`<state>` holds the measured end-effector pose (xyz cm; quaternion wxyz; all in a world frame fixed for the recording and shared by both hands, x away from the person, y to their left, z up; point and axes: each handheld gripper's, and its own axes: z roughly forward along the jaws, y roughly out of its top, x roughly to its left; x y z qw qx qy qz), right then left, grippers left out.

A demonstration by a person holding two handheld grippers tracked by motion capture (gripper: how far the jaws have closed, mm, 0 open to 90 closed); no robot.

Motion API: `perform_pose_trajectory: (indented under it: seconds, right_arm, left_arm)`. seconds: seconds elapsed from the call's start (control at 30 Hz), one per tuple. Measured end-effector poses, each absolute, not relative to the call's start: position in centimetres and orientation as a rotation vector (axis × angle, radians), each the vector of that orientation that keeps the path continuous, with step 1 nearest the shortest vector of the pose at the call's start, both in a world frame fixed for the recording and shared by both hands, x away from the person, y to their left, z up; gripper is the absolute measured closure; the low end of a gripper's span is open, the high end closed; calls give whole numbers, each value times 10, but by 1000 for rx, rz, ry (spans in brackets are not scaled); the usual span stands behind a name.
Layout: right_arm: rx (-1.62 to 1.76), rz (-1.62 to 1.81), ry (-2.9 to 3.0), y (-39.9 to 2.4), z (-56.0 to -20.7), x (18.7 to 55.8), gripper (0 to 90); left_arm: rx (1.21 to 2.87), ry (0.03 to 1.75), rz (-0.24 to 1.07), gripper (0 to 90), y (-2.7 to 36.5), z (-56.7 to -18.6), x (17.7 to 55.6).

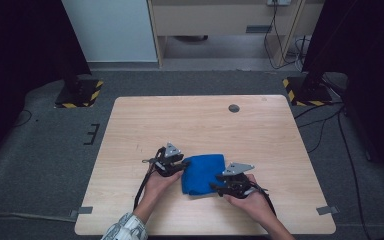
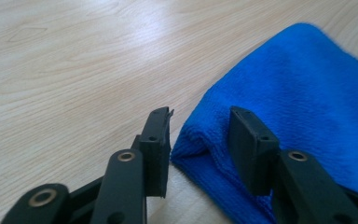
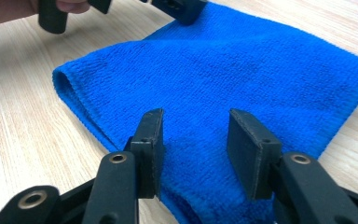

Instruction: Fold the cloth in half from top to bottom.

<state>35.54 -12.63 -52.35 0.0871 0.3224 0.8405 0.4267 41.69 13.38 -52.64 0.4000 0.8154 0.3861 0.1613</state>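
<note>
Your folded blue microfibre cloth (image 1: 203,174) lies flat on the near half of the light wooden table (image 1: 200,125), roughly centred left to right, between your two hands. Your left gripper (image 1: 176,166) sits at the cloth's left edge, its grey three-cornered plate (image 1: 172,150) on top and its cable (image 1: 143,185) trailing back beside your forearm. In the left gripper view that gripper (image 2: 200,135) has its jaws parted, one on each side of a rounded folded corner of the cloth (image 2: 284,102); the left jaw is over bare wood just beside the fold, the right jaw over the fabric. Whether either jaw touches the cloth cannot be told. Your right gripper (image 1: 222,184) is at the cloth's near right corner, held by your right hand (image 1: 247,197). In the right gripper view this gripper (image 3: 193,140) is likewise spread apart, both jaws over the cloth (image 3: 223,70) near its closest edge, nothing clamped between them; contact with the fabric cannot be judged. At the top of that view your left gripper (image 3: 177,8) meets the far edge of the cloth, with fingers (image 3: 70,5) beside it. The layered fold shows along the cloth's left side there. On the far part of the table, a round grey grommet (image 1: 234,108) sits well apart from the cloth. A patterned sleeve (image 1: 127,227) covers your left forearm at the bottom edge.
</note>
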Motion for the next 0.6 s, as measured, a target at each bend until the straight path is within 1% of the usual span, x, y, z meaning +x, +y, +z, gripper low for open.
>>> perform_pose_trajectory:
  seconds: [0.17,0.23,0.3,0.37,0.47,0.6]
  right_arm:
    - [958,1265,2515,-124,-526,355,547]
    - [952,1254,2518,-123,-527,355,541]
    - [956,1256,2515,-122,-527,355,523]
    - [958,1255,2512,-122,-526,355,485]
    - [984,1256,2482,-122,-522,358,403]
    - [1009,1263,2424,-124,-515,363,308]
  left_arm:
    - [2054,1007,449,599,137,-531,422]
    - [2048,1018,465,595,140,-532,424]
    - [2027,1025,455,577,142,-531,424]
    - [2018,1013,466,550,142,-529,424]
    - [1998,1001,470,506,144,-521,421]
    - [1969,996,460,383,150,-507,415]
